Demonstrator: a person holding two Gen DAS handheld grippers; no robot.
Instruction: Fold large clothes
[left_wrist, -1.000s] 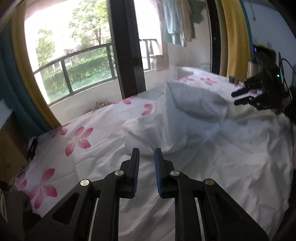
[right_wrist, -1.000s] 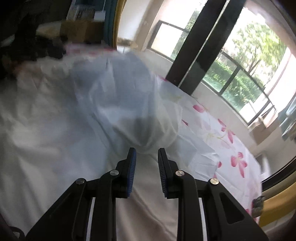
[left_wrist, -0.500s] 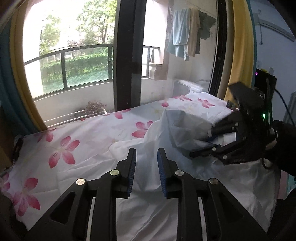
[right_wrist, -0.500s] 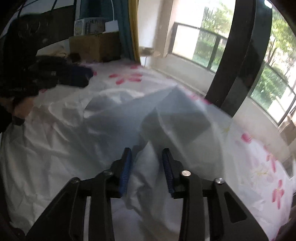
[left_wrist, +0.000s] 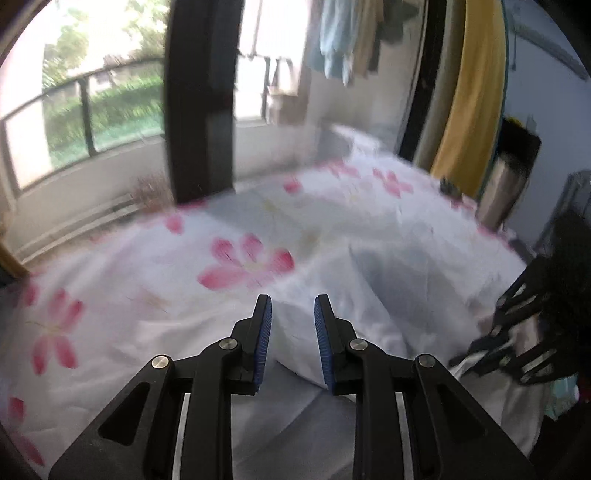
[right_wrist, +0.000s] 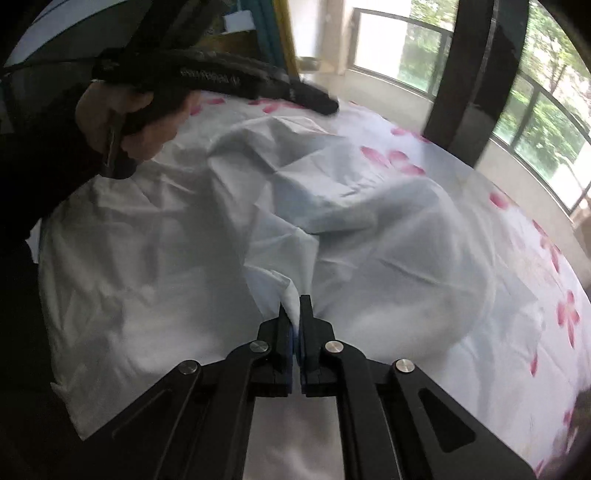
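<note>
Bed (left_wrist: 122, 258) fills most of both views; its sheet is white with pink flower print. Beyond it, a low wall and large windows (left_wrist: 74, 110) with a dark railing; green trees outside, strong daylight coming in. A wide black window post (left_wrist: 201, 99) splits the glass. Right of it, clothes (left_wrist: 343, 40) hang outside, blurred. A yellow curtain (left_wrist: 472, 92) hangs at the right end, against a pale blue wall (left_wrist: 539, 92). In the right wrist view, a blue and yellow curtain (right_wrist: 275, 37) hangs at the far corner, a cardboard box (right_wrist: 236, 40) beside it.
</note>
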